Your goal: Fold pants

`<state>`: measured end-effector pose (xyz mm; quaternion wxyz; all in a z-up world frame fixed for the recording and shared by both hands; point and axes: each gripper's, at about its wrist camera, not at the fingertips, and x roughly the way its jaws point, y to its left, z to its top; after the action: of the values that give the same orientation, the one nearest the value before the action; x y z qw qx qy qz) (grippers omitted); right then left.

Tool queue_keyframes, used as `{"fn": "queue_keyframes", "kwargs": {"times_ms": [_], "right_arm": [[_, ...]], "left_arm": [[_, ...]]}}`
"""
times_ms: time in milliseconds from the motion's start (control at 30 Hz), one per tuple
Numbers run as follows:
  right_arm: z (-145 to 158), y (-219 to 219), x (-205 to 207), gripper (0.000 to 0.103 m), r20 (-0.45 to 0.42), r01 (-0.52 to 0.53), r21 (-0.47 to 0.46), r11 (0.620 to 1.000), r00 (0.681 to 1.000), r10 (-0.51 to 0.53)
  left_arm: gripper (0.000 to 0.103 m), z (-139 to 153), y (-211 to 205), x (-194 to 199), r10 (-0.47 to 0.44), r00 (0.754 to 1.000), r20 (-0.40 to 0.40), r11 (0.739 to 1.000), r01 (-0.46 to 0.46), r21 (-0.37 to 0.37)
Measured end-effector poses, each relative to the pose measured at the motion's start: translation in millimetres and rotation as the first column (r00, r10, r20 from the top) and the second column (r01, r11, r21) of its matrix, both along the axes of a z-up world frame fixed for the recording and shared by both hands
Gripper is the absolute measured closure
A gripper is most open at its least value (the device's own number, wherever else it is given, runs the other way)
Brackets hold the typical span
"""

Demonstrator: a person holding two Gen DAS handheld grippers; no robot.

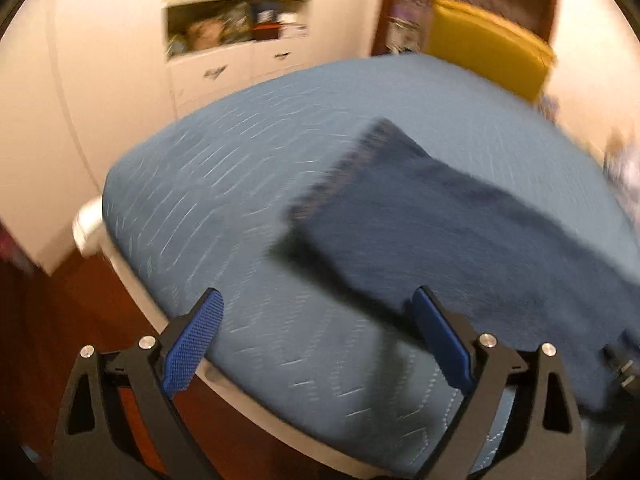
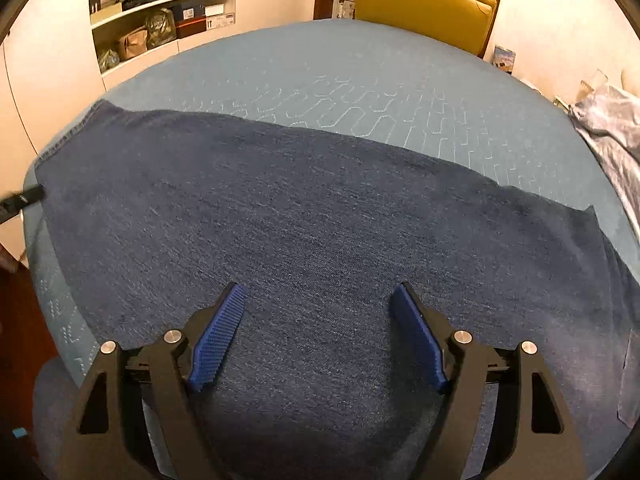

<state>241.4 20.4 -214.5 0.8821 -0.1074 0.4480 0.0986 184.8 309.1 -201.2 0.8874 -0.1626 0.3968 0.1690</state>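
In the view from my left hand the picture is smeared with blur. At the far left stands a pale cupboard (image 1: 100, 80), and to its right, at the upper middle, open shelves (image 1: 236, 4) crammed with things I cannot make out. Below them the bed (image 1: 224, 184) with its light blue stitched cover fills the middle of the frame. My left tongs (image 1: 316, 332) sit at the bottom centre with their blue pads wide apart and nothing between them but the cover beneath. To the right of centre lie the pants (image 1: 420, 216), dark blue denim, a hemmed leg end pointing to the upper middle and the cloth running down to the lower right edge. At the upper right stands a yellow chair (image 1: 488, 52).

In the view from my right hand everything is sharp. At the left edge a black tip of the other tongs shows just beside the hem of the pants (image 2: 304, 220). The shelves (image 2: 160, 8) hold boxes and bags at the upper left. The pants lie flat across the bed (image 2: 360, 72) from the left edge to the right edge, spread over the lower half of the frame. My right tongs (image 2: 318, 332) hang over the cloth at the bottom centre, pads apart, gripping nothing. The yellow chair (image 2: 424, 4) stands at the top, right of centre, and a pale crumpled cloth (image 2: 608, 128) lies at the right edge.
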Motion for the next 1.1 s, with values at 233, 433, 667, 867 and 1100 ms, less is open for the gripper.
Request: {"fn": "queue_keyframes", "kwargs": {"times_ms": [233,433,667,867,1100], "right_arm": [[-4,-1,-1,0.028,0.004,-0.003,-0.01,1.0,1.0,0.003],[-4,-4,3,0.028,0.002,-0.007,-0.008,1.0,1.0,0.007],[-5,-7,1,0.027,0.007,-0.01,-0.005,1.0,1.0,0.01],[-5,-10,1,0.027,0.012,-0.012,-0.002,1.0,1.0,0.012],[-6,-13,1,0.026,0.012,-0.016,0.0,1.0,1.0,0.016]], "left_arm": [[0.028,4,32,-19,0.004,0.991,0.134,0.976,0.026,-0.217],[0.035,-7,40,3,0.023,0.988,0.156,0.932,0.036,-0.362],[0.037,-18,66,13,0.123,0.971,0.206,0.803,0.025,-0.595],[0.041,-40,94,28,0.194,0.957,0.215,0.628,0.047,-0.777],[0.055,-49,96,25,0.227,0.951,0.211,0.592,0.037,-0.805]]}}
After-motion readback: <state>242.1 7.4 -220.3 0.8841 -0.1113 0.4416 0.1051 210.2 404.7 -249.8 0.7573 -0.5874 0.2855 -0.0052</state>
